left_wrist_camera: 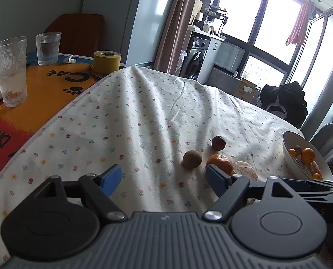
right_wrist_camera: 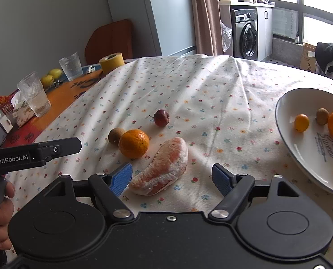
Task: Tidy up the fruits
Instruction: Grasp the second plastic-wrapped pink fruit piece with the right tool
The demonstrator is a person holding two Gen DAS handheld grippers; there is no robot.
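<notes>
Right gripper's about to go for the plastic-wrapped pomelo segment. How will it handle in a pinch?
The wrapped pomelo segment looks soft, so it probably squashes under a hard pinch. Its glossy film may slip against the pads. Lying flat and curved, it seems unlikely to roll.

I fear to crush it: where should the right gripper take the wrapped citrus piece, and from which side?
Probably at its thick upper end, across the short width. The wrapped citrus piece lies flat as a curved crescent on the tablecloth, directly before the open right gripper. Come from above, pads on the two long sides, and close gently, since the film looks slippery.
</notes>
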